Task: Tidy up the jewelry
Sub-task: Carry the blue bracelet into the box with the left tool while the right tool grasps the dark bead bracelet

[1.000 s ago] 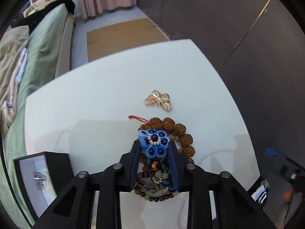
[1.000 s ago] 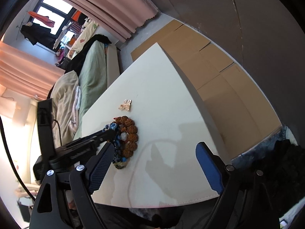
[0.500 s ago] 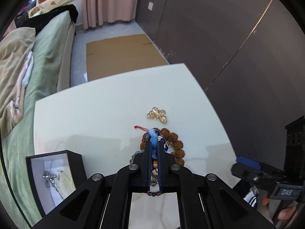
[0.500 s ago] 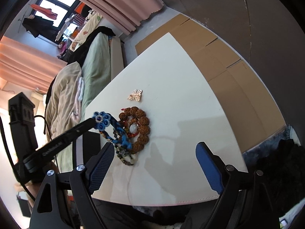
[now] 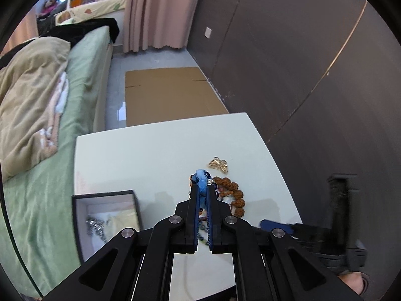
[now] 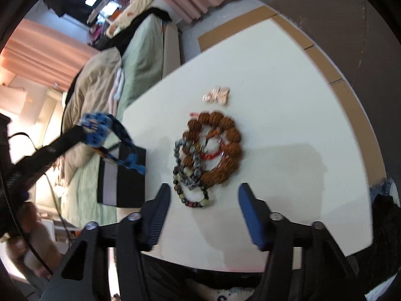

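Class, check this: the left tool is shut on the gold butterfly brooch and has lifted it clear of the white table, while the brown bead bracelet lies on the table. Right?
Not quite. The left tool is shut on the blue flower bead ornament, not the gold butterfly brooch, which lies on the white table beyond the brown bead bracelet. The right wrist view shows this.

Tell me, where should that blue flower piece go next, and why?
Probably over to the open black box and down into it: the left gripper is shut on the blue flower piece, lifted clear of the table, and the box already holds a silver chain.
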Action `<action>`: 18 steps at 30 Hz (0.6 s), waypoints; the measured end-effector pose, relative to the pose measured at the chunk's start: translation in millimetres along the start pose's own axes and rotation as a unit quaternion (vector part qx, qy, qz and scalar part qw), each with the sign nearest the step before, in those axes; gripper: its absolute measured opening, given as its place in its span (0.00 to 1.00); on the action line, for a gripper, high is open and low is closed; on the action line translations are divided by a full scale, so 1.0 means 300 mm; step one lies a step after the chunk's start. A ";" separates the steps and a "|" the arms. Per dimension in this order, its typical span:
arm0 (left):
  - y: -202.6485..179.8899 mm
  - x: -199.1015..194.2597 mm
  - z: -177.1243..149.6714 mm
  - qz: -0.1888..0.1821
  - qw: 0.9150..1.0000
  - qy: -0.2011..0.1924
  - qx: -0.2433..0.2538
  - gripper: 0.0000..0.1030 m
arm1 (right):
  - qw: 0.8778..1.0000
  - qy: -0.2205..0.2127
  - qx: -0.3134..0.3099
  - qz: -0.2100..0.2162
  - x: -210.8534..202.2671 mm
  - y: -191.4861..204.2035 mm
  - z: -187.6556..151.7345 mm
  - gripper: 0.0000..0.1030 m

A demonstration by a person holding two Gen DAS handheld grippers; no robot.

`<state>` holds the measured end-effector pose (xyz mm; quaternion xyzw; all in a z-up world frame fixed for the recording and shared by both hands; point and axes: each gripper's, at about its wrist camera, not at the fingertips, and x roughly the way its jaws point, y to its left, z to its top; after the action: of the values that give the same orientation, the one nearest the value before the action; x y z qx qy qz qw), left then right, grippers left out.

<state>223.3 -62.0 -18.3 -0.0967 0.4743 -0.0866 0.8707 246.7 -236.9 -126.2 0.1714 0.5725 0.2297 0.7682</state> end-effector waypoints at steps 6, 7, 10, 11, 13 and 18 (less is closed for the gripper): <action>0.071 -0.080 -0.023 0.003 1.000 -0.019 -0.019 0.04 | 0.999 0.024 -0.010 -0.018 0.078 0.032 -0.025 0.44; 0.080 -0.090 -0.026 0.004 1.000 -0.021 -0.021 0.04 | 0.999 0.026 -0.012 -0.024 0.089 0.036 -0.027 0.43; 0.112 -0.129 -0.038 0.004 0.999 -0.030 -0.029 0.04 | 0.999 0.030 -0.014 -0.037 0.113 0.043 -0.023 0.40; 0.121 -0.139 -0.041 0.005 0.999 -0.032 -0.031 0.04 | 0.998 0.032 -0.015 -0.043 0.126 0.044 -0.022 0.40; 0.143 -0.162 -0.049 0.005 0.999 -0.038 -0.036 0.04 | 0.998 0.031 -0.019 -0.057 0.144 0.047 -0.020 0.38; 0.198 -0.200 -0.069 0.005 0.998 -0.046 -0.048 0.04 | 0.997 0.040 -0.009 -0.072 0.171 0.034 -0.024 0.09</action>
<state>177.3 8.1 4.4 -0.1396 0.4381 -0.0548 0.8863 250.6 -200.2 -164.1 0.1135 0.6117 0.1860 0.7605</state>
